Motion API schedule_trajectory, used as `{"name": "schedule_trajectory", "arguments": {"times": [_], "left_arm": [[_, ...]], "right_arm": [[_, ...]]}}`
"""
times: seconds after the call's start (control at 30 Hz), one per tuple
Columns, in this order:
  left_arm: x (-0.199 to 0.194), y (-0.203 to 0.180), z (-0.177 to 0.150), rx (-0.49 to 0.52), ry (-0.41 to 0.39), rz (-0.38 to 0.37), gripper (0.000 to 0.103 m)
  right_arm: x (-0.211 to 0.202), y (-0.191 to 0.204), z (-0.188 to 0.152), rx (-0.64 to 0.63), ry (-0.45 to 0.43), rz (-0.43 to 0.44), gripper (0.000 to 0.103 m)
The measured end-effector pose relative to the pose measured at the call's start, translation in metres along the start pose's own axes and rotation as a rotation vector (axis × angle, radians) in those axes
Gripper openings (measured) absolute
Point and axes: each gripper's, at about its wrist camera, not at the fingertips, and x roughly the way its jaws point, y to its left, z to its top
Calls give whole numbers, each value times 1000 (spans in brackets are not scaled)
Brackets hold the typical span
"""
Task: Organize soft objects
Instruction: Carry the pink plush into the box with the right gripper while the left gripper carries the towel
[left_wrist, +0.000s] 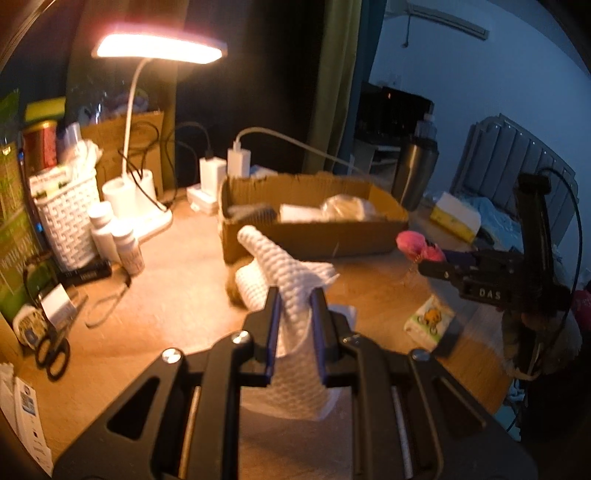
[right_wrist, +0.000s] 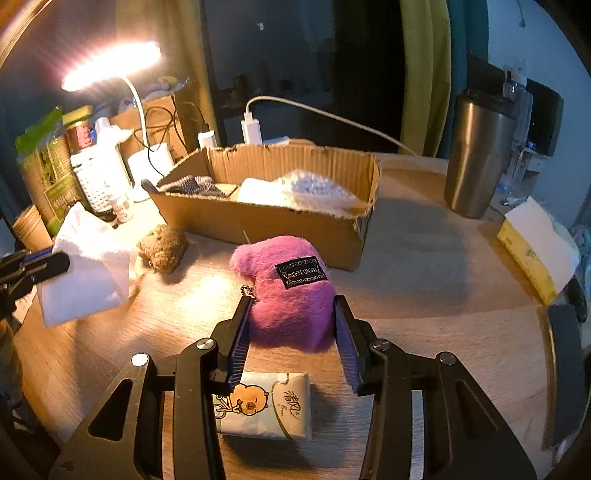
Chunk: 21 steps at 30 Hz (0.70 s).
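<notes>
Left gripper (left_wrist: 295, 295) pinches white cloth (left_wrist: 291, 280) (lower end hidden).

Small brown fuzzy plush toy (left_wrist: 233, 291) mostly hidden behind the white waffle-weave cloth (left_wrist: 291, 295) (left wrist view), cartoon-bear tissue pack (right_wrist: 264, 411) partly covered by the right gripper's fingers (right_wrist: 240, 341), yellow tissue box (right_wrist: 535, 254) cut off at the edge.

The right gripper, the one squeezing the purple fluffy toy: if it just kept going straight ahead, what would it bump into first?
Probably the near wall of the cardboard box, straight beyond the purple plush toy that the right gripper holds; depth is uncertain.
</notes>
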Motion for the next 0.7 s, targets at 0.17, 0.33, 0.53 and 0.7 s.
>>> {"name": "schedule_trajectory", "arguments": {"times": [0.17,0.33,0.53,0.7], "left_arm": [[-8,2,18,4,-57,3,17],[-11,1,38,22,-103,-1,17],[-13,3,56,34,-142,-11,17],[-13,7,71,43,-170,-25,17]], "right_arm": [[-11,-2,6,0,-27,-1,45],[-18,-1,15,-6,-50,2,45],[-25,3,31,-16,-84,2,45],[-27,9,46,-31,-108,1,45]]}}
